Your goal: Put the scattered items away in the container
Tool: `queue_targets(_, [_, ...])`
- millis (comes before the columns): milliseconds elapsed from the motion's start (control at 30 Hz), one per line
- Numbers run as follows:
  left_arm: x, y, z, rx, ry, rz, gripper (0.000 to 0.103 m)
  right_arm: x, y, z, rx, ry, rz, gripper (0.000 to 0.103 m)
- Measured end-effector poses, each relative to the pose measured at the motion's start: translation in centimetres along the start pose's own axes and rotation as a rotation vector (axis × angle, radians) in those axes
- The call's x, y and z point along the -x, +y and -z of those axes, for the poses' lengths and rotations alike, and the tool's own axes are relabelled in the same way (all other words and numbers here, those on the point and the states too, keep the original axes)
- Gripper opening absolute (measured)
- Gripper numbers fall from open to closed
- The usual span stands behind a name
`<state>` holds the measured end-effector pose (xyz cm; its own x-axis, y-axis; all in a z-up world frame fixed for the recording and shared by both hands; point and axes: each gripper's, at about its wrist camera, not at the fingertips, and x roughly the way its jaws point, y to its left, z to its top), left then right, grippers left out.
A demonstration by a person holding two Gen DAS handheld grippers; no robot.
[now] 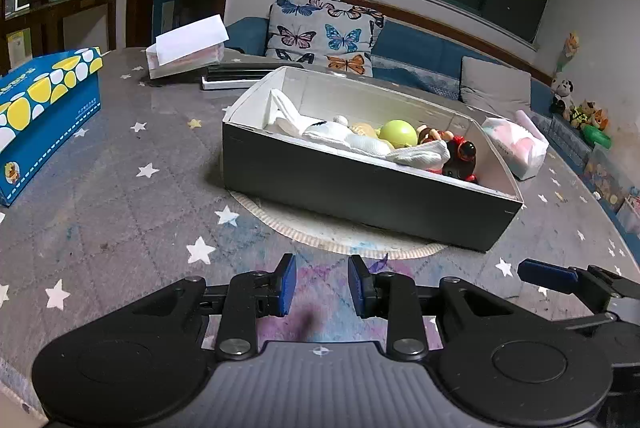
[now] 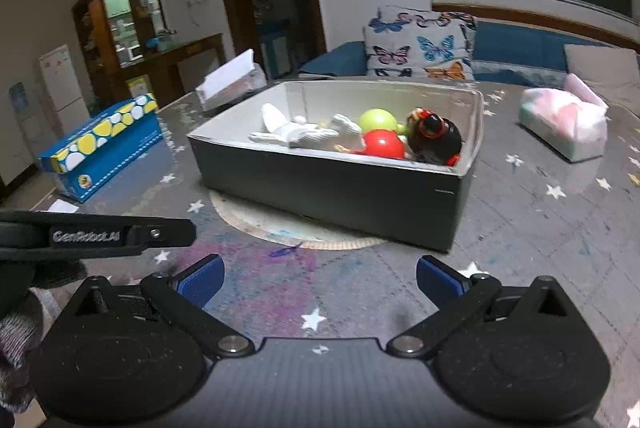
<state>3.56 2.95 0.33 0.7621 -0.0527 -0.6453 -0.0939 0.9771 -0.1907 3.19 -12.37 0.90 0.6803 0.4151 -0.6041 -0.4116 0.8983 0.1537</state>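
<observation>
Container (image 1: 360, 184) near the surface (image 1: 120, 196) centre, holding toys (image 2: 384, 142). Left hand-held gripper (image 1: 322, 286) narrowly parted, right hand-held gripper (image 2: 320, 280) spread wide, both empty. Risk: a low reach could nudge the light container off its mat (image 2: 256, 218).

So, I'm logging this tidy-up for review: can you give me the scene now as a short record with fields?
container: dark box with white inside, on a round mat
contents: white socks, green ball, red ball, black and red toy
left gripper: open, empty, above the table
right gripper: open wide, empty
table: grey cloth with stars
also on table: blue tissue box, soft tissue pack
</observation>
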Motion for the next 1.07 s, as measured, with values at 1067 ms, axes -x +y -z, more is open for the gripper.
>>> queue_targets(1067, [0.3, -1.3, 1.0, -0.006, -0.021, 0.037, 0.029, -0.8, 0.6, 1.0, 0.002, 0.020, 0.081, 0.103])
